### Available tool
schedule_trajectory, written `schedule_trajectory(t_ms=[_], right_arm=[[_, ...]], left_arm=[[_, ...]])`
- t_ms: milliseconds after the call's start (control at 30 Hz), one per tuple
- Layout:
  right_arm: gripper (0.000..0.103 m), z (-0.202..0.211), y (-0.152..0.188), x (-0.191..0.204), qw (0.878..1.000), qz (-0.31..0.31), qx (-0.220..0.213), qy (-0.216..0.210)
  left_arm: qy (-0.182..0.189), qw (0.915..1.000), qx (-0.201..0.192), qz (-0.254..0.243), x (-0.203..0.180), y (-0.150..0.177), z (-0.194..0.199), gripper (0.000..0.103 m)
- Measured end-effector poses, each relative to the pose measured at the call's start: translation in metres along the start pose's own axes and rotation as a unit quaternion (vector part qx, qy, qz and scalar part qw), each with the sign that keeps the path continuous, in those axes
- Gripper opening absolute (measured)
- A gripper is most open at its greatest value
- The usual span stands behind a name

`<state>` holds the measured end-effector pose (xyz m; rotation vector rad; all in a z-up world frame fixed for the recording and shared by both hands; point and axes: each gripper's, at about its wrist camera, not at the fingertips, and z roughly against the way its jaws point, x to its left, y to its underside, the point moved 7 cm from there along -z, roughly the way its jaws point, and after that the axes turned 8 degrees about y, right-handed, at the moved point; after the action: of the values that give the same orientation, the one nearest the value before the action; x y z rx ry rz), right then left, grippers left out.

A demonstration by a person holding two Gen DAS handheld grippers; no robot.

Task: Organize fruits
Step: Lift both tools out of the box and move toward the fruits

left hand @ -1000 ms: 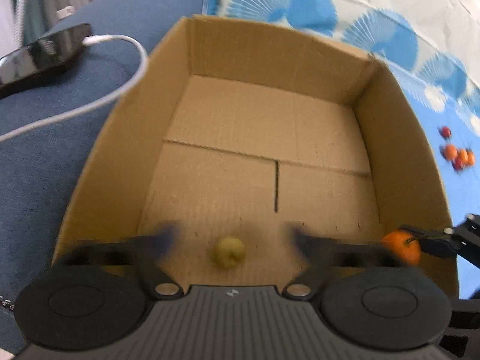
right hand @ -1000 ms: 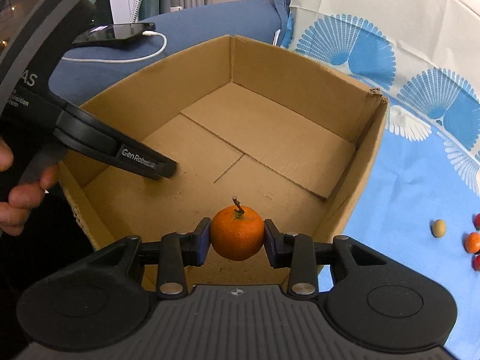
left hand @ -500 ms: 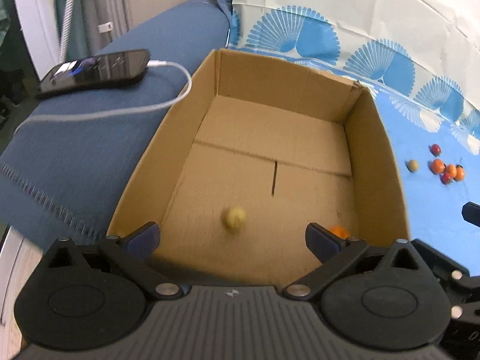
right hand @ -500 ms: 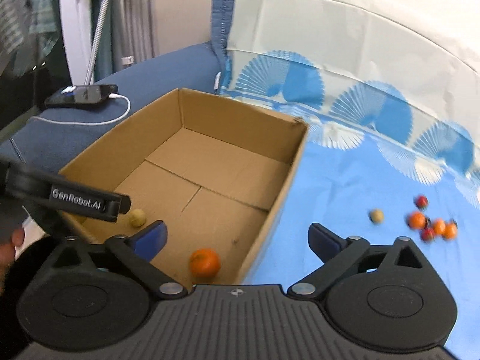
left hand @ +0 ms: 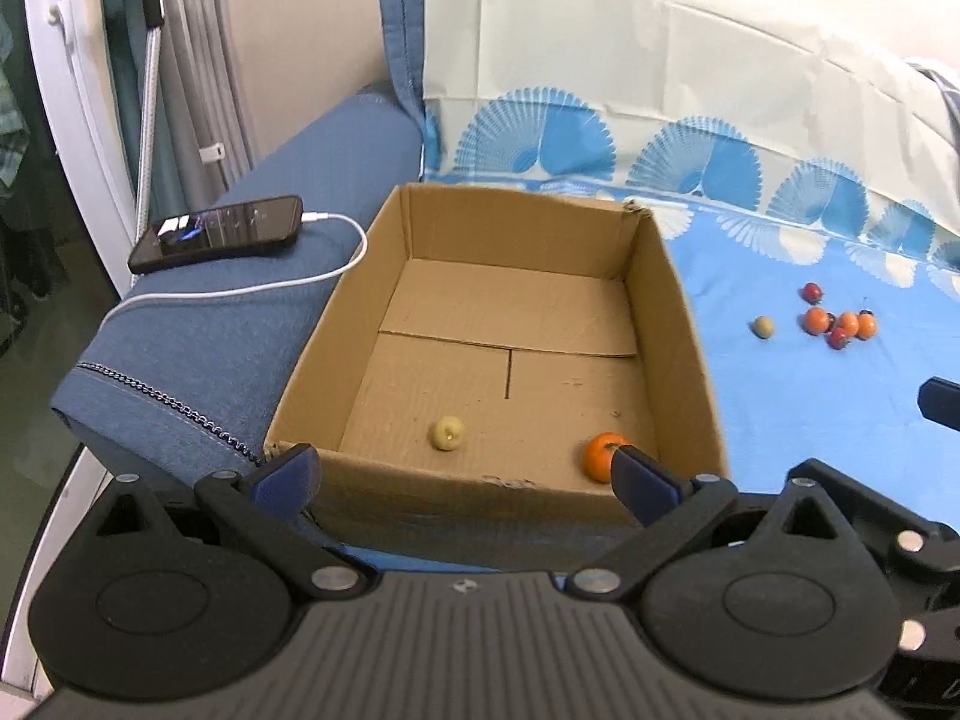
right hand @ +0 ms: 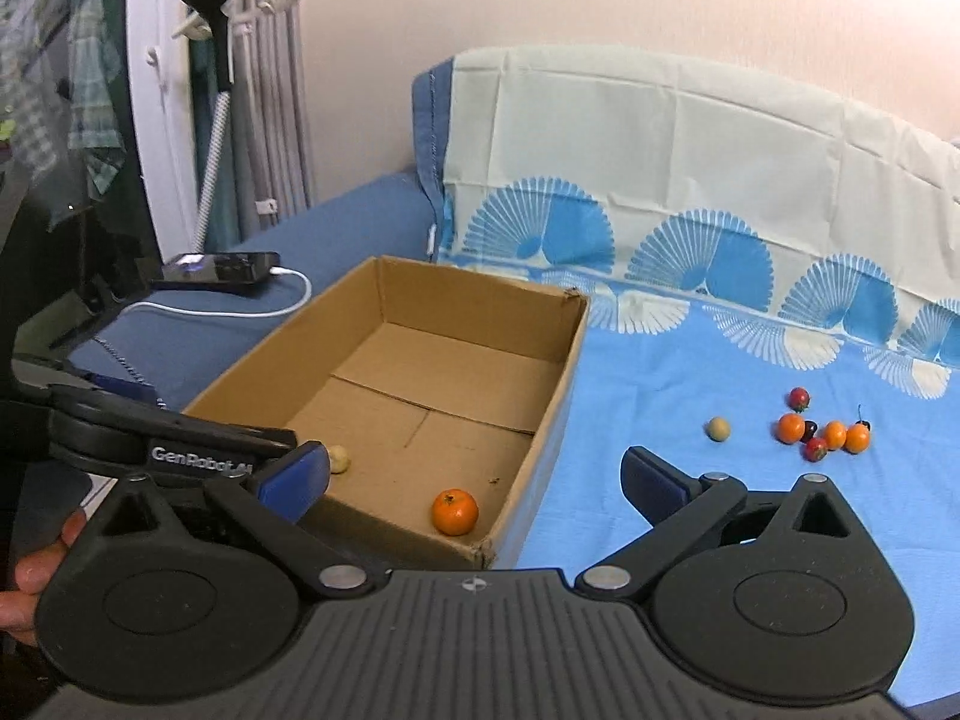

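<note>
Both tools stand wide apart and hold nothing. Ahead of the left gripper (left hand: 462,477), the box (left hand: 678,324) holds a yellow fruit (left hand: 447,433) between its fingers and an orange (left hand: 602,454) touching its right fingertip in view. From the right gripper (right hand: 477,474), that orange (right hand: 455,512) lies just below the gap, and the loose fruits (right hand: 822,429) sit on the blue cloth (right hand: 660,396) beyond its right finger.

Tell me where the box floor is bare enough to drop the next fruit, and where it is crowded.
In the cardboard box, the whole far half of the floor is bare, back to the rear wall. The near edge holds the yellow-green fruit and, in the right corner, the orange, with a bare strip between them. The loose fruit cluster on the blue cloth is the crowded spot.
</note>
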<state>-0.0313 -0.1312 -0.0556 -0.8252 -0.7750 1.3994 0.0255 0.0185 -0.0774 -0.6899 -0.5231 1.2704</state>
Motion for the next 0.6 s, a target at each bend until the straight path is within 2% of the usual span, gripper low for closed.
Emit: schedule_trajectory(t_ms=[267,600], right_arm=[[0.102,0.025,-0.005,-0.006,0.999,-0.023,-0.025,0.004],[0.102,0.032,-0.004,0.000,0.999,-0.016,-0.034,0.002]], left_arm=[[-0.006,0.9997,-0.023,-0.009,-0.003,0.001,0.026,0.103],[-0.008,0.9996,-0.027,-0.003,0.007,0.001,0.030,0.103]])
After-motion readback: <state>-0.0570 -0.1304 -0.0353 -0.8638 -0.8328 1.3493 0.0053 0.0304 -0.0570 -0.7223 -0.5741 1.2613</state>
